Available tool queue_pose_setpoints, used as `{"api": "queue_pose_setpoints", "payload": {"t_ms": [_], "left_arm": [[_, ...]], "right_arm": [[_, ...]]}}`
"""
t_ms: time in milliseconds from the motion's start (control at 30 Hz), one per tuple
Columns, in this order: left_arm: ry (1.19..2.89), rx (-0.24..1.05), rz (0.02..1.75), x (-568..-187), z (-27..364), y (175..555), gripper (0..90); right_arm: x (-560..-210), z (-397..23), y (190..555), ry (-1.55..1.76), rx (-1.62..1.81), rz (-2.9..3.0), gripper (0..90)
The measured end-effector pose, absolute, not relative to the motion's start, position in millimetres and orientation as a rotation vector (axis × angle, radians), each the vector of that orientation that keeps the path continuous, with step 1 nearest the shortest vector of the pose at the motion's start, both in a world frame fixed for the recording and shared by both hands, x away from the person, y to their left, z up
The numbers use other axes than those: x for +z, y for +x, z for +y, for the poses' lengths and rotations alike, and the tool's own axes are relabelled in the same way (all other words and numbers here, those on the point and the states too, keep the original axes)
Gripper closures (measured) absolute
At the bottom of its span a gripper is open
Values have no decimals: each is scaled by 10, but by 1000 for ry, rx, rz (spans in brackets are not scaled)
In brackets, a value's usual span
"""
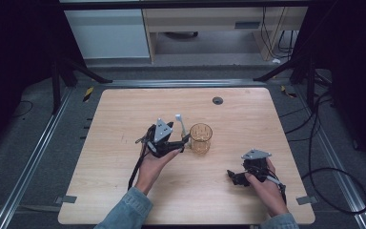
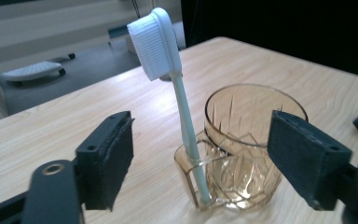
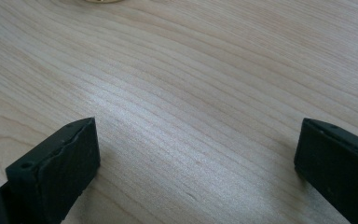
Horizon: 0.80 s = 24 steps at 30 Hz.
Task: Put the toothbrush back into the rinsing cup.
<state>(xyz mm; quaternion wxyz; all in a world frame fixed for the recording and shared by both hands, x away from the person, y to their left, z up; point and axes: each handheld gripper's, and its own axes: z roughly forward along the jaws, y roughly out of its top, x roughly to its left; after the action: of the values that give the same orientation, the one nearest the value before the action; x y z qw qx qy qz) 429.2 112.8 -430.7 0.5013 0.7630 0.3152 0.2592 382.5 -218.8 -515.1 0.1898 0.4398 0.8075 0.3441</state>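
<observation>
Toothbrush (image 2: 175, 93) stands in cup (image 2: 242, 154); left gripper (image 2: 200, 158) and right gripper (image 3: 191, 158) gape.

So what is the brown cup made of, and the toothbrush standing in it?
The cup looks like amber-tinted clear plastic or glass: you can see through it, and cut facets catch the light. Which one, I cannot tell. The toothbrush looks like smooth pale plastic, with dense white bristles on its head.

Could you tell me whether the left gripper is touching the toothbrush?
Apart: in the left gripper view, the left gripper has open jaws with clear gaps beside the toothbrush.
</observation>
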Motion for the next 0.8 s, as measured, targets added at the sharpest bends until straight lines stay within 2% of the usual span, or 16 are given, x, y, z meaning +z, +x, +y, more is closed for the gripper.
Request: {"api": "queue_pose_setpoints", "payload": {"t_ms": [333, 800], "left_arm": [[1945, 508, 831, -4256, 1259, 4282, 127], [2028, 510, 965, -4149, 1782, 4260, 81]], "right_arm": [[-5151, -2188, 3826, 1236, 967, 2270, 4], [-5152, -2187, 3826, 1238, 967, 2269, 3]]}}
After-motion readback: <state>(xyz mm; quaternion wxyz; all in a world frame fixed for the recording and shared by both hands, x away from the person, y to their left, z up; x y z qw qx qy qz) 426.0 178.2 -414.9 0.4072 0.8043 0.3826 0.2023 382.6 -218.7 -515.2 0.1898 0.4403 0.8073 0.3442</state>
